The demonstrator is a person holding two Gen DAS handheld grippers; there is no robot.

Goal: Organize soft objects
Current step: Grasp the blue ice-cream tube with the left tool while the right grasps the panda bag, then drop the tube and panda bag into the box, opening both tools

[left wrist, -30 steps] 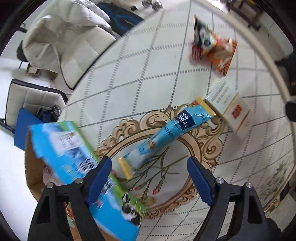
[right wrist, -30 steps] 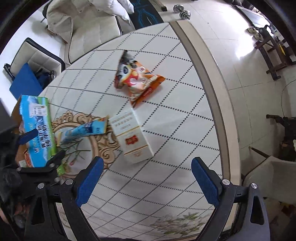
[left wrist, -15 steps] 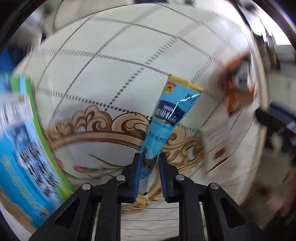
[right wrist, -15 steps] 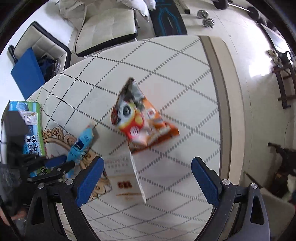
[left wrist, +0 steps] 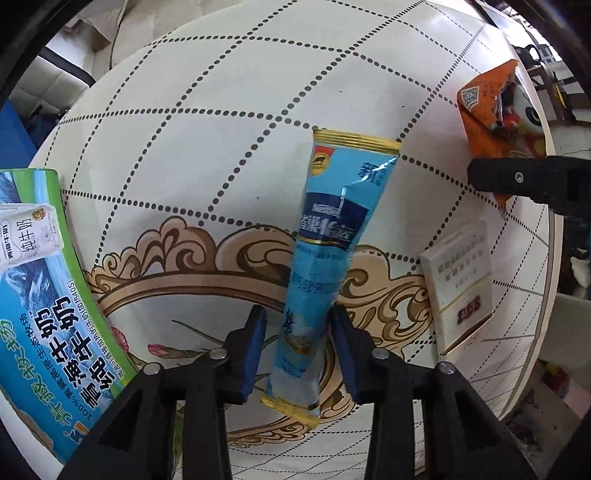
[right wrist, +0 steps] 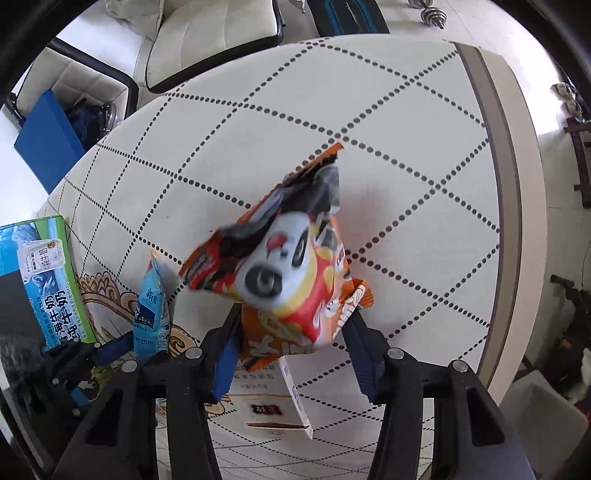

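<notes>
My left gripper (left wrist: 297, 352) is shut on the lower end of a long blue sachet (left wrist: 328, 254) with gold ends, which sticks up over the table. The sachet also shows in the right wrist view (right wrist: 151, 314), held by the left gripper (right wrist: 110, 347). My right gripper (right wrist: 291, 350) is shut on an orange snack bag (right wrist: 288, 273) with a panda face, lifted off the table. The bag shows at the right edge of the left wrist view (left wrist: 495, 110).
A blue and green milk carton box (left wrist: 40, 280) stands at the left, seen too in the right wrist view (right wrist: 44, 280). A white flat box (left wrist: 461, 280) lies on the round patterned table (left wrist: 221, 110); it lies under the right gripper (right wrist: 273, 406). White chairs (right wrist: 207, 33) stand beyond the table.
My left gripper closed on the blue sachet and lifted it. My right gripper moved over the snack bag, closed on it and raised it.
</notes>
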